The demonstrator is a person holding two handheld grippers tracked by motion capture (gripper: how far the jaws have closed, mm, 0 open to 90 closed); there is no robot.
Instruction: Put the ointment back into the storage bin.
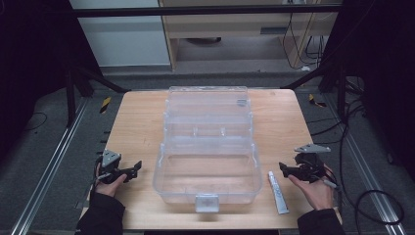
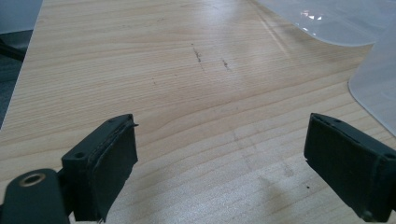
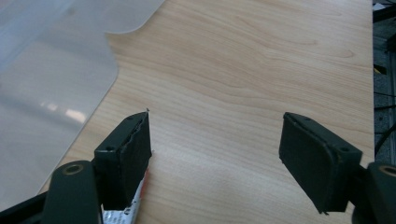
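Observation:
A clear plastic storage box (image 1: 205, 147) stands open in the middle of the wooden table (image 1: 137, 127), its lid tipped back and its tray empty. A small white tube (image 1: 278, 192) lies on the table just right of the box; its end (image 3: 133, 203) peeks out under my right gripper's left jaw. My left gripper (image 1: 128, 171) rests near the table's front left, open, over bare wood (image 2: 219, 149). My right gripper (image 1: 293, 169) hovers at the front right, open, beside the tube (image 3: 215, 144). The box's clear wall shows at the edge of both gripper views (image 2: 373, 88) (image 3: 51, 93).
A grey latch (image 1: 206, 202) sits on the box's front wall. Cables (image 1: 372, 196) trail on the floor to the right. Metal rails (image 1: 54, 161) flank the table. A shelf unit (image 1: 235, 24) stands beyond the far edge.

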